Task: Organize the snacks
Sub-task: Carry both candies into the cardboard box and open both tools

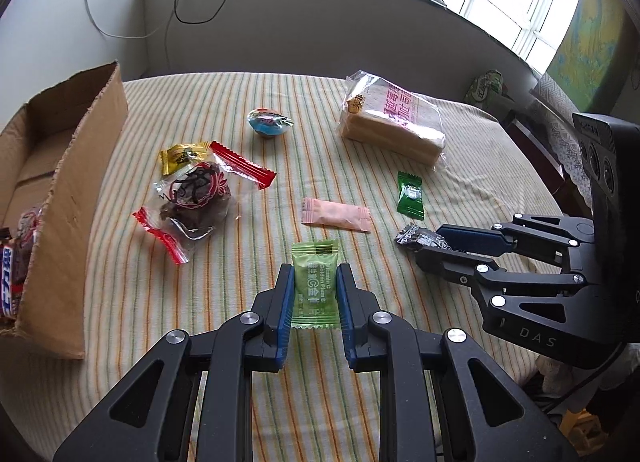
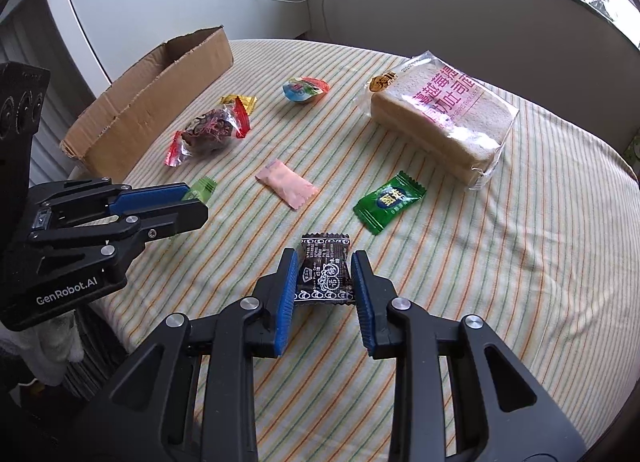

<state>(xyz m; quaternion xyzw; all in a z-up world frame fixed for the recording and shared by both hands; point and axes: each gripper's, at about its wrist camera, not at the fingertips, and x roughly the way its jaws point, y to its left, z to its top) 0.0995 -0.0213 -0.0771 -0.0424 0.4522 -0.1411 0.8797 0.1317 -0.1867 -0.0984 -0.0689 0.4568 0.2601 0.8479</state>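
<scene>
My left gripper is shut on a light green candy sachet, held just above the striped cloth; from the right wrist the sachet pokes out past that gripper. My right gripper is shut on a black candy wrapper, which the left wrist view shows as a dark wrapper at that gripper's tips. An open cardboard box stands at the left, with a snack bar inside it.
On the striped tablecloth lie a pink sachet, a dark green candy, a clear red-ended pack, a yellow candy, a jelly cup and a bread bag. The table edge curves away at the right.
</scene>
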